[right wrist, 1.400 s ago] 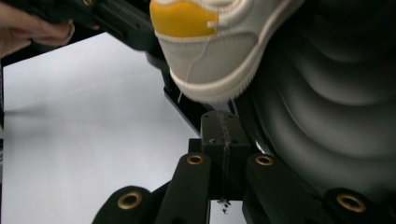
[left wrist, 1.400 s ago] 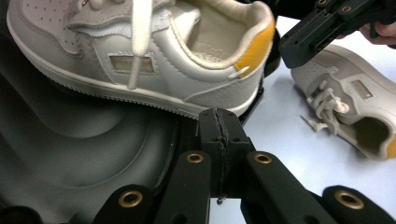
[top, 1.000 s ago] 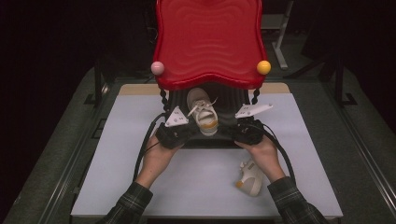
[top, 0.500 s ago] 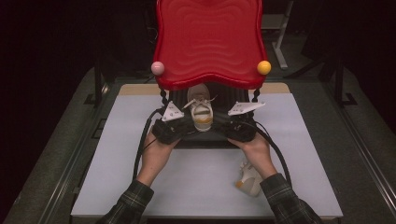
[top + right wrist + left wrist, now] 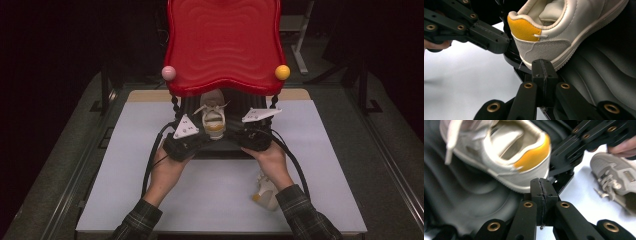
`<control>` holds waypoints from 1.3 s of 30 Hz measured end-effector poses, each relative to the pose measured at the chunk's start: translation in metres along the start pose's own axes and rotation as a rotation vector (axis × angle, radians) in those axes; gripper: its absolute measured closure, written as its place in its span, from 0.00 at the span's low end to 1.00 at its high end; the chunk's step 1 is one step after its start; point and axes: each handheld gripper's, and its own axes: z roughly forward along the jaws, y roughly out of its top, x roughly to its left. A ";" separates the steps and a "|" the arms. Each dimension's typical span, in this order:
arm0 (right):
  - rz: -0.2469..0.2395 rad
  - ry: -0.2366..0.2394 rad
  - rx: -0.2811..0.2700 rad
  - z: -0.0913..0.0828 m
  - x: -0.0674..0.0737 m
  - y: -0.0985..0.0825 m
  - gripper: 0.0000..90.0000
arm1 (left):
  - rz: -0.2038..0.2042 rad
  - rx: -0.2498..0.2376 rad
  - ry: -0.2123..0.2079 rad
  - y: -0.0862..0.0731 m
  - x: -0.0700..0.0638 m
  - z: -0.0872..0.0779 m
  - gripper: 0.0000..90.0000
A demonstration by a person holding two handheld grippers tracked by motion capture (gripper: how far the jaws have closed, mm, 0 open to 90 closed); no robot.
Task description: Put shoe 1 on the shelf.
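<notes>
Left hand-held gripper [image 5: 192,136]: jaws fully closed, nothing between them, just left of the shoe [image 5: 212,117]. Shoe: on the black lower shelf [image 5: 225,145] under the red tray [image 5: 223,45], heel towards the person. Right hand-held gripper [image 5: 252,131]: jaws fully closed, empty, just right of the shoe. Second shoe [image 5: 265,192]: on the worktop [image 5: 125,150], nearer the person, right of the first.

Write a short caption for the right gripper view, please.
Shut right gripper below the heel of a white sneaker with yellow tab, on a black ribbed shelf.
</notes>
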 end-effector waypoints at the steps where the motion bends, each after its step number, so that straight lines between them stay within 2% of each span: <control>1: 0.004 0.003 0.000 0.000 0.000 0.000 1.00 | 0.001 0.000 0.001 0.001 0.000 0.001 1.00; 5: 0.004 -0.005 0.005 0.001 0.000 -0.001 1.00 | -0.007 -0.008 0.002 0.003 0.003 0.005 1.00; 10: 0.012 -0.008 -0.005 0.004 -0.002 0.000 1.00 | -0.012 -0.017 0.023 0.005 0.004 0.007 1.00; 19: 0.029 -0.037 -0.010 0.011 -0.008 0.004 1.00 | -0.006 -0.003 0.058 0.006 0.009 0.015 1.00; 24: 0.039 -0.044 -0.013 0.015 -0.009 0.003 1.00 | -0.020 -0.009 0.058 0.004 0.011 0.017 1.00; 27: 0.034 -0.047 -0.016 0.015 -0.009 0.002 1.00 | -0.015 -0.005 0.058 0.003 0.010 0.016 0.99; 31: 0.027 -0.035 -0.016 0.007 -0.007 0.003 1.00 | 0.010 0.009 0.031 0.000 0.007 0.010 0.96; 34: 0.015 -0.026 -0.002 -0.002 -0.004 0.002 1.00 | 0.003 0.009 -0.003 -0.007 0.006 0.003 0.96; 39: 0.001 -0.001 0.009 -0.018 -0.002 -0.003 0.99 | 0.004 0.009 -0.037 -0.016 0.005 -0.014 0.92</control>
